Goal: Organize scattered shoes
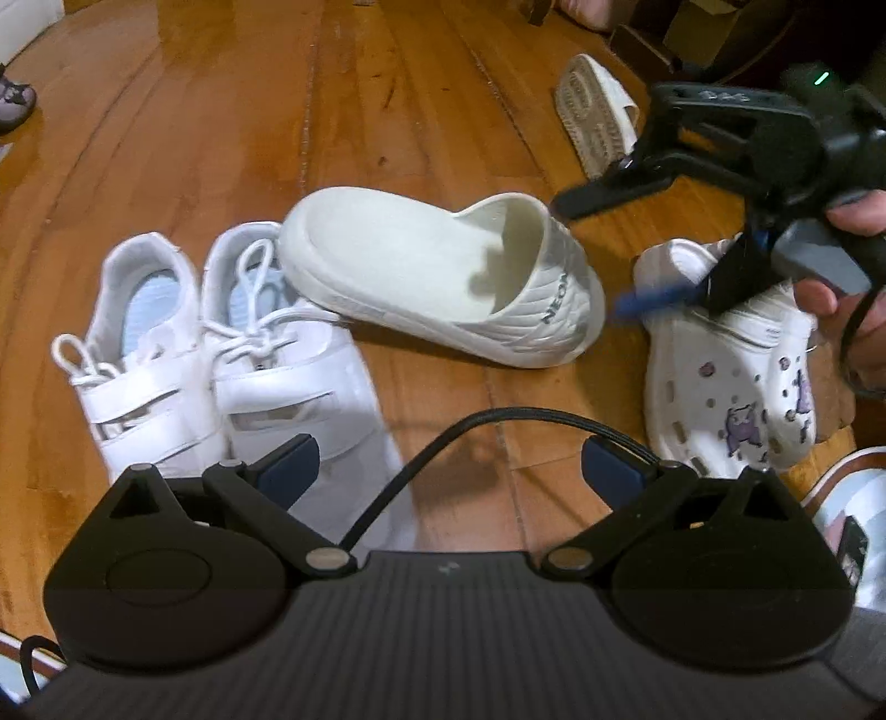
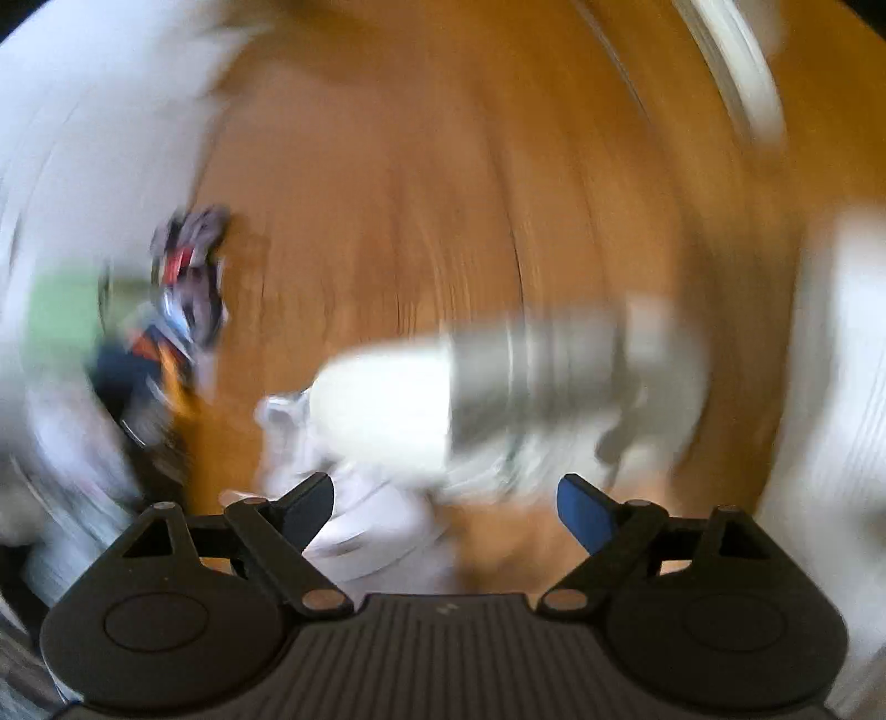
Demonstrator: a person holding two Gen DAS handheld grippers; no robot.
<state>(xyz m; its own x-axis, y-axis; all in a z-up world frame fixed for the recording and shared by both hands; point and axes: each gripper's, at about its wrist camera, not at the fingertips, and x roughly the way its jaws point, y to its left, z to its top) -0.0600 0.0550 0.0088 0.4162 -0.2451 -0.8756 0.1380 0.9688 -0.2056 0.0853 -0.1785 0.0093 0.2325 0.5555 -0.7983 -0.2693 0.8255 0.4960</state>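
On the wooden floor [image 1: 221,138] a pair of white strap sneakers [image 1: 183,354] stands side by side at the left. A white slide [image 1: 443,282] lies tilted, its heel resting on the right sneaker. To the right is a white clog [image 1: 736,382] with purple charms. My left gripper [image 1: 451,465] hangs open above the floor in front of the sneakers, with nothing between its jaws. My right gripper [image 1: 614,249], held by a hand [image 1: 853,221], is open just off the slide's toe and above the clog. The right wrist view is badly blurred; the right gripper [image 2: 446,498] is open there, with the slide [image 2: 443,399] beyond it.
A woven-soled sandal [image 1: 598,111] lies sole-up behind the right gripper. A purple shoe [image 1: 14,99] shows at the far left edge, and boxes [image 1: 692,27] at the top right. A blurred dark and orange shoe [image 2: 177,310] lies to the left in the right wrist view.
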